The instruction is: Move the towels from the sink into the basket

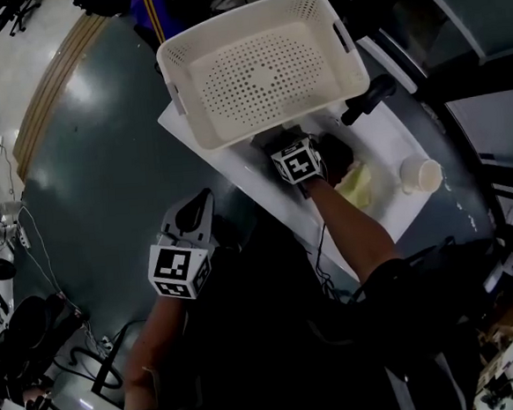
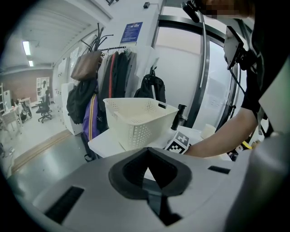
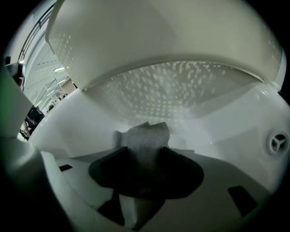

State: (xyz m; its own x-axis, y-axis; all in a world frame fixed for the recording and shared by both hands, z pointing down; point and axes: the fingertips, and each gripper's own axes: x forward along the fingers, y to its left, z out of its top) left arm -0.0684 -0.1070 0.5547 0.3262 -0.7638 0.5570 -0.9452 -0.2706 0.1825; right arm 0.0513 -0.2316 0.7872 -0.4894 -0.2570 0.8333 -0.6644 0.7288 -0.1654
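Observation:
A pale grey towel (image 3: 144,138) stands crumpled on the floor of the white sink (image 3: 235,122). My right gripper (image 3: 142,158) is down in the sink, open, with that towel between its jaws and its edges close to both pads. From above, the right gripper's marker cube (image 1: 296,163) shows at the sink, just under the edge of the white perforated basket (image 1: 175,69). A yellow towel (image 1: 357,185) lies beside it. The basket holds nothing and overhangs the sink (image 3: 158,54). My left gripper (image 1: 201,200) hangs shut with nothing in it, off the counter's left side, pointing at the basket (image 2: 136,118).
A black faucet (image 1: 368,100) stands behind the sink and a white cup (image 1: 420,175) sits on the counter to the right. The drain (image 3: 277,142) is at the sink's right. Grey floor (image 1: 103,167) lies to the left; coats and bags (image 2: 104,77) hang beyond the counter.

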